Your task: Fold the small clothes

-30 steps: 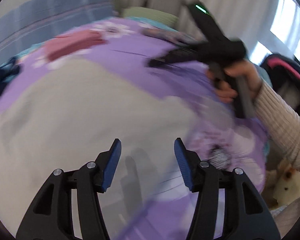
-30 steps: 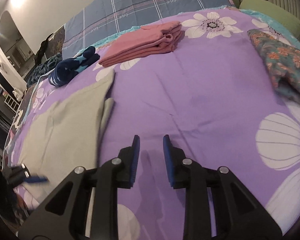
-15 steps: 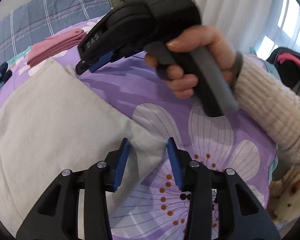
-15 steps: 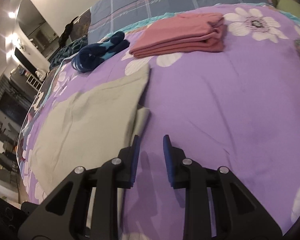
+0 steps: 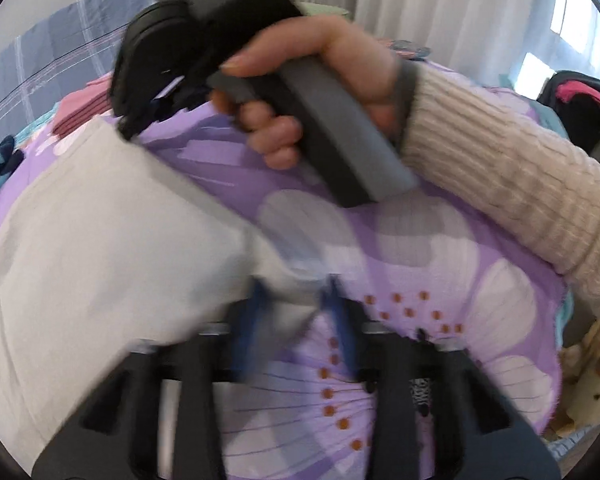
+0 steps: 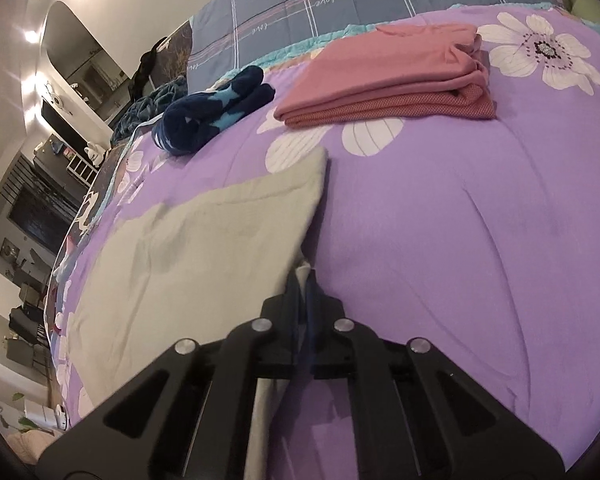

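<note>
On the purple floral bed (image 6: 440, 216), my right gripper (image 6: 302, 280) pinches the flat pale grey garment's (image 6: 204, 248) edge; my blurred left gripper (image 5: 296, 300) straddles its corner, spread. A pink folded stack (image 6: 388, 84) sits near the headboard edge; this fold has barely begun.

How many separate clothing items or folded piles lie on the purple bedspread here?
3. The grey garment lies spread nearest, its edge pinched in the right gripper. The pink folded pile sits beyond it. The navy star-patterned bundle is left of that. Others may lie out of view.

Purple floral bedspread (image 6: 440, 208); plaid blue quilt (image 6: 340, 4); white curtains (image 5: 440, 12).
</note>
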The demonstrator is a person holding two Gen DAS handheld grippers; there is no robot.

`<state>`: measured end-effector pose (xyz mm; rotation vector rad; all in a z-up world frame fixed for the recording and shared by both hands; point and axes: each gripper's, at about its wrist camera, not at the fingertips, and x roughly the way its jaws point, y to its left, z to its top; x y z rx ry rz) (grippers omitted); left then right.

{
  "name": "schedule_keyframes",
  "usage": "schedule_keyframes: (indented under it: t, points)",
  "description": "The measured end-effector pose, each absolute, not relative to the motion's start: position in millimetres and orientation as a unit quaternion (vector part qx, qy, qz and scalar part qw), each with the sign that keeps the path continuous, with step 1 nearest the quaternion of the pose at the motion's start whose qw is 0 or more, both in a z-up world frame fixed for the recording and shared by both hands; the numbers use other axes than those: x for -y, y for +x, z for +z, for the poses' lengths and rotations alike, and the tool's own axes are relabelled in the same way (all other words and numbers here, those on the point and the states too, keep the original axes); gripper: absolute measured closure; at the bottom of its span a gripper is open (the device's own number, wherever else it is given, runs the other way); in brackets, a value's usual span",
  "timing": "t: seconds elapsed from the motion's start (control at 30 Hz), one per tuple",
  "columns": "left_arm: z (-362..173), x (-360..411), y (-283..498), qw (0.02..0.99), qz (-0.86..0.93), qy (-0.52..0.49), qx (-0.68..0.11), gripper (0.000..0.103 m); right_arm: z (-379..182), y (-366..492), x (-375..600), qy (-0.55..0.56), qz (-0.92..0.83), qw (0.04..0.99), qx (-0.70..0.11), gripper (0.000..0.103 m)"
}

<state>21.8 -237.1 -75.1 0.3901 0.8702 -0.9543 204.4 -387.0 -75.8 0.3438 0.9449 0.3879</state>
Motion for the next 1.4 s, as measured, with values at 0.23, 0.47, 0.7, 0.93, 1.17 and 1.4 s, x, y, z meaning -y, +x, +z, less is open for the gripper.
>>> schedule_keyframes:
  t: [0.23,0.47,0.7,0.93,1.17,1.4]
  points:
    - [-48.3,219.3,18.0,0.785,-0.477,0.145,-0.368,0.099,-50.7,195.2,383.6,0.157,0.183,0.879,-0.411,0.101]
    - [-72.1,232.6,13.7,0.772,-0.476,0.157,-0.391,0.099,-82.7,211.1,386.2,0.137,0.124,0.873,-0.451,0.101]
    - [-70.0,224.7,20.3,0.766,-0.49,0.142,-0.391,0.098,-68.4,200.4,392.3,0.154,0.138,0.881,-0.426,0.1]
    - [-77.3,223.2,26.7,0.761,-0.491,0.133,-0.403,0.095,-40.1,162.1,374.0,0.113,0.177,0.888,-0.409,0.094]
    - [-75.2,228.6,22.6,0.764,-0.49,0.139,-0.397,0.09,-81.3,157.4,344.4,-0.023,0.131,0.886,-0.445,0.103]
    - [-61.7,216.9,1.6,0.766,-0.503,0.113,-0.384,0.09,-78.2,127.4,313.5,-0.119,0.056,0.911,-0.39,0.1]
